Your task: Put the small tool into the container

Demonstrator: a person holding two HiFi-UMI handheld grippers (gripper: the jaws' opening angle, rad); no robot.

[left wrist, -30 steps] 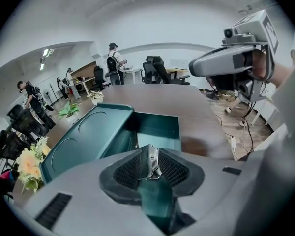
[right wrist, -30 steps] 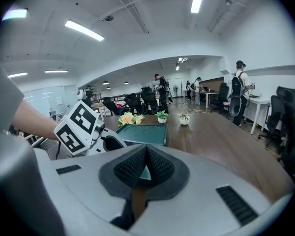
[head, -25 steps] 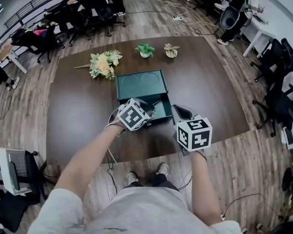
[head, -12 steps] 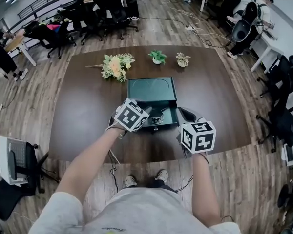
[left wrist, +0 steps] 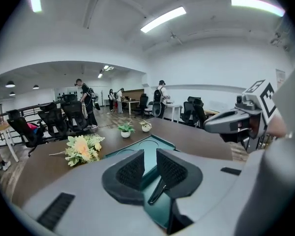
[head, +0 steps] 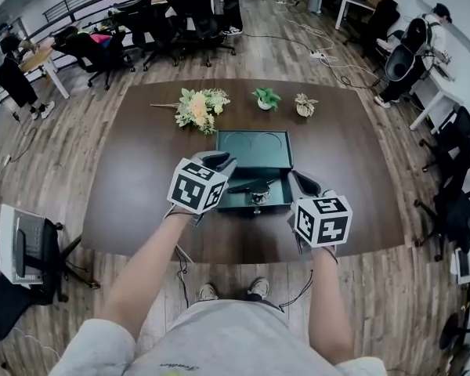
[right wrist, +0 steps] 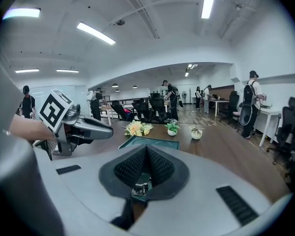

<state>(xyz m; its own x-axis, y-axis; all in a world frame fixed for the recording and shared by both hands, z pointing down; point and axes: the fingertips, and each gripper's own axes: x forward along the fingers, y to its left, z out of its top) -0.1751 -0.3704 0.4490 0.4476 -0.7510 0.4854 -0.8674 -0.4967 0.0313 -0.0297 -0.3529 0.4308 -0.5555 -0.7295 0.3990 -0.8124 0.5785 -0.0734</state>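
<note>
The green container (head: 254,138) stands open in the middle of the dark table, its lid leaning back. The small tool (head: 255,191), a black handle with a metal end, lies in its tray. My left gripper (head: 222,161) hovers above the container's left side. Its jaws have just been closing, but a gap remains and nothing is between the pads. In the left gripper view (left wrist: 150,157) the tool's handle (left wrist: 156,193) shows below them. My right gripper (head: 298,180) hangs at the container's right front corner. Its pads meet at the tips (right wrist: 146,151), with the tool's metal end (right wrist: 141,187) seen beneath.
A flower bunch (head: 196,108) and two small potted plants (head: 265,98) (head: 304,105) sit on the far side of the table. The table's front edge (head: 243,251) runs just under my grippers. Office chairs and people stand around the room.
My left gripper has risen from the container's front left and rolled, moving up and away from the tool. The tool stays in the tray. The right gripper has shifted only a little.
</note>
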